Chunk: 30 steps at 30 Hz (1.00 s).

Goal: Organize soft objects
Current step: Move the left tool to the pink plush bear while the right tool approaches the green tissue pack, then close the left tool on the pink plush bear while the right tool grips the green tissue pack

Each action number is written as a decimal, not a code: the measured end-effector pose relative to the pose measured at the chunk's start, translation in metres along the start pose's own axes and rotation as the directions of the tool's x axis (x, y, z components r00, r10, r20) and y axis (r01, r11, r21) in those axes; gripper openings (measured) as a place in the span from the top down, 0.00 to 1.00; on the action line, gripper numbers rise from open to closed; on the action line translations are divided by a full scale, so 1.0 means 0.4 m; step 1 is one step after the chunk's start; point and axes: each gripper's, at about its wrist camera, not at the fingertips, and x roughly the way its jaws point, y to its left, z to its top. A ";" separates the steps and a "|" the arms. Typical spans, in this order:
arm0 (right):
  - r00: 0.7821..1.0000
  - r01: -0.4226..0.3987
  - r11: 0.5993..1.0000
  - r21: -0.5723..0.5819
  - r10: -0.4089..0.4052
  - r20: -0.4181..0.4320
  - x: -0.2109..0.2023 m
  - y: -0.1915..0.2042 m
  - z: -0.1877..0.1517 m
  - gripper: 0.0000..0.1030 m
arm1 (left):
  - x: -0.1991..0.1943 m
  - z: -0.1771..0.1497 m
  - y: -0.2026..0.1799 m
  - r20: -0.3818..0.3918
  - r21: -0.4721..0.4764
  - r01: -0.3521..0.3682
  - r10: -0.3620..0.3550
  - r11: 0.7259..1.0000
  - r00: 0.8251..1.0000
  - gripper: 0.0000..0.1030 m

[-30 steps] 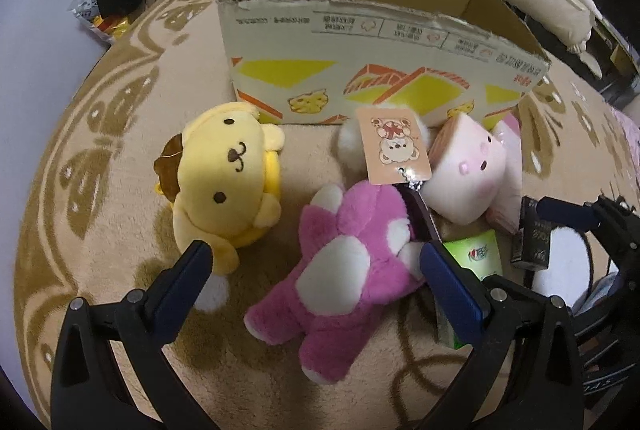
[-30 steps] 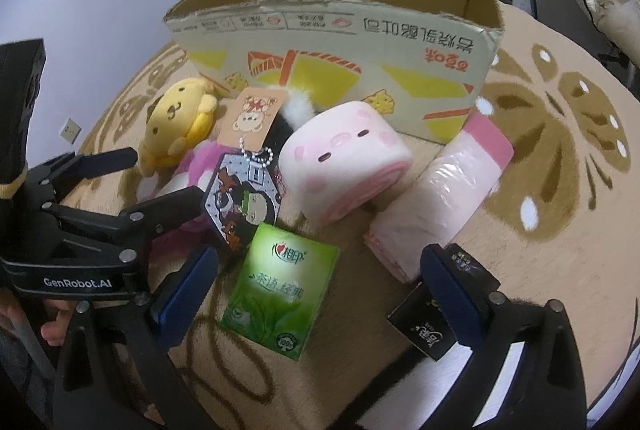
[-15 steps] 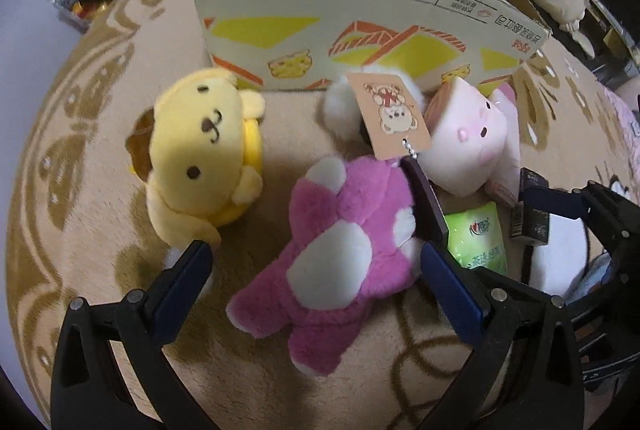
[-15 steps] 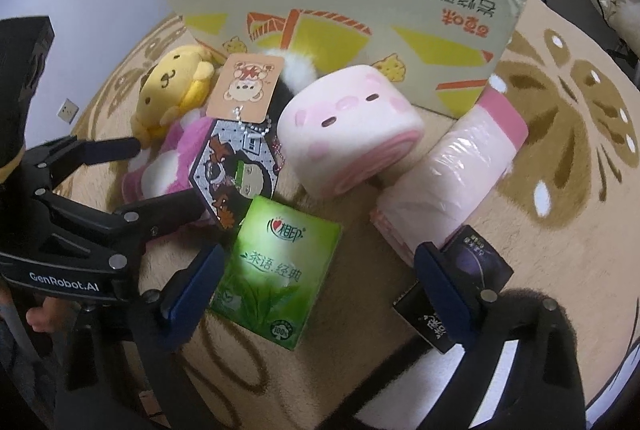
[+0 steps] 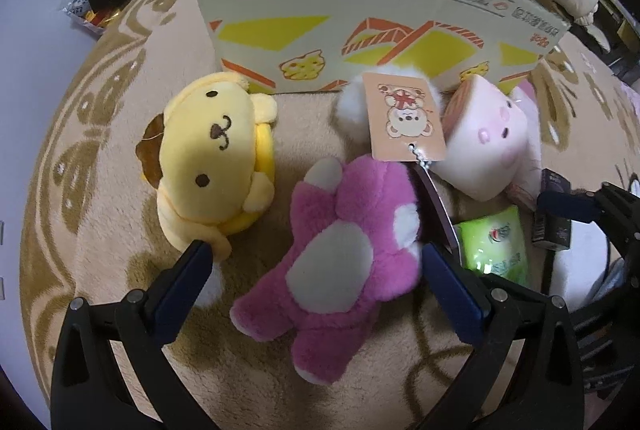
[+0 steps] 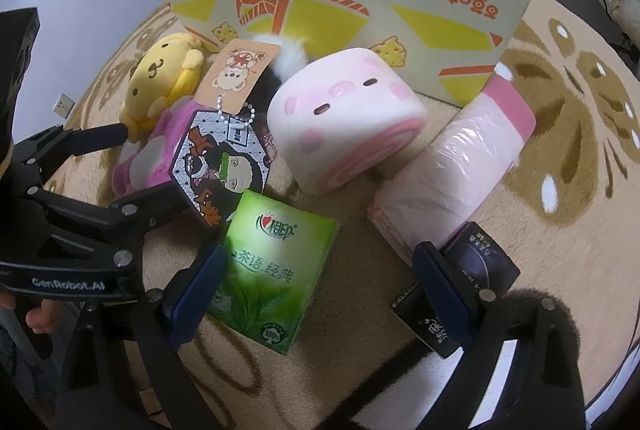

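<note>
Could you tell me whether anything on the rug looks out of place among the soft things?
Yes: a small black box near the right claw and a flat character card look hard, unlike the plush toys.

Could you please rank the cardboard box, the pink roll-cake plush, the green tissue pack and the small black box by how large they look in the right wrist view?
Largest to smallest:
1. cardboard box
2. pink roll-cake plush
3. green tissue pack, close to the plush in apparent size, and it lies nearer the camera, so this order is unsure
4. small black box, partly hidden behind a gripper finger

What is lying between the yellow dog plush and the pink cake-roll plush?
In the left wrist view, the purple bear plush and a white fluffy toy with a card tag lie between the yellow dog plush and the pink cake-roll plush.
</note>
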 end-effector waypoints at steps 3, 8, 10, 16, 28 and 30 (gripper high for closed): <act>0.999 -0.039 0.999 -0.024 0.039 -0.012 0.002 0.007 -0.013 0.04 | 0.007 0.002 -0.004 -0.001 0.000 -0.019 0.019 1.000 1.000 0.00; 0.999 -0.033 0.991 -0.128 0.031 -0.020 0.022 0.066 -0.025 0.07 | 0.008 -0.003 -0.036 0.013 0.039 -0.088 0.088 0.995 0.996 0.00; 1.000 -0.025 0.990 -0.138 0.022 -0.021 0.031 0.078 -0.027 0.20 | 0.011 -0.005 -0.045 0.014 0.048 -0.112 0.111 0.993 0.994 0.00; 0.999 -0.007 0.992 -0.126 0.002 -0.041 0.061 0.073 -0.012 0.31 | 0.022 -0.017 -0.061 -0.002 0.068 -0.116 0.116 0.991 0.993 0.07; 0.999 0.049 0.990 -0.131 -0.048 0.009 0.039 0.056 0.001 0.41 | 0.013 -0.023 -0.071 0.012 0.072 -0.026 0.025 0.997 1.000 0.36; 0.999 0.048 0.990 -0.131 -0.046 0.019 0.032 0.051 0.009 0.41 | 0.010 -0.020 -0.066 0.002 0.053 -0.017 0.017 0.998 1.000 0.37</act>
